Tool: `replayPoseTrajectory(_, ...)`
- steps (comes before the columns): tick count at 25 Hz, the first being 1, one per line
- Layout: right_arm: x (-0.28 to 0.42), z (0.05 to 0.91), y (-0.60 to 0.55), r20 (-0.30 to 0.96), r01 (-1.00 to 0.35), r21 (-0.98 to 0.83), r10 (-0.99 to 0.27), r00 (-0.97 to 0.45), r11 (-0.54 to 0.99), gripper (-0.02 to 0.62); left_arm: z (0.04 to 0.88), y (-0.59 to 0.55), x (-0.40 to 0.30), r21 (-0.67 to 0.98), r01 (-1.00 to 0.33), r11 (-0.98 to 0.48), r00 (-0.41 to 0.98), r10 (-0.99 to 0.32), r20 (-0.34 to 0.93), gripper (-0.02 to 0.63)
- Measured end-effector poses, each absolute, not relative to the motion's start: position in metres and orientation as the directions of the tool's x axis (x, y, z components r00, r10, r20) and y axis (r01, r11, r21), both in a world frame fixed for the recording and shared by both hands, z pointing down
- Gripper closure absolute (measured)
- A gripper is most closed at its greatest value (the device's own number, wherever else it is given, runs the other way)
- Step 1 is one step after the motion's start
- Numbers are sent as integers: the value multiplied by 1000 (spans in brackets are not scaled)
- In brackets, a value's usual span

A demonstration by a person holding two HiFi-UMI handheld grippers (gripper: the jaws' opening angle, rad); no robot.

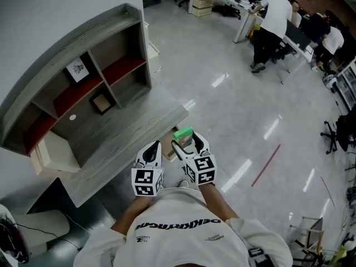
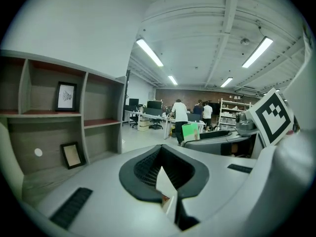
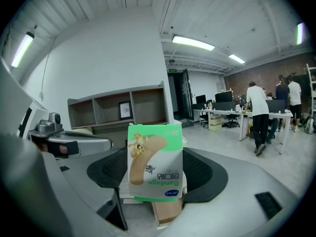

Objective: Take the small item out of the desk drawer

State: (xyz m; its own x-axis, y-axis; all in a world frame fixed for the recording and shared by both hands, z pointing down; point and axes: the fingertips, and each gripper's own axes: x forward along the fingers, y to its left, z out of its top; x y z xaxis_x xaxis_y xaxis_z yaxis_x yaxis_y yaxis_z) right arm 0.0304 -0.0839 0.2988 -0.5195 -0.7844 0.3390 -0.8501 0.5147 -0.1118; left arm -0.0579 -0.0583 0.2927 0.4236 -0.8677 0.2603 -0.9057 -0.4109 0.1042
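The right gripper (image 1: 188, 142) is clamped on the bandage box (image 1: 183, 133), its dark ribbed pads pressing the box's two sides. In the right gripper view the box stands upright, dead centre between the jaws, rising toward 12 o'clock; it is a flat cardboard rectangle, glossy green and white, printed with a tan plaster strip and cartoon figures. The left gripper (image 1: 154, 147), at 9 o'clock of the right one, has its jaws drawn together on nothing. The desk (image 1: 128, 132), pale grey wood grain under a curved-top hutch, lies at 10 o'clock of both; the floor (image 1: 239, 127) is polished and reflective.
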Motion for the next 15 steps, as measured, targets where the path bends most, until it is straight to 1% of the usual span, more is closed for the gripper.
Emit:
replayPoseTrajectory(5,35,292,-87,324,-849,-130,-787,-525,512,224,284,-65,-53,91,-907,-411,421,-876,237,591)
replayPoseTrajectory(15,48,280,-96,286,-855,-109,-807,-516,508,224,274,-74,-44,76,-913,-400,407,-890,207,591)
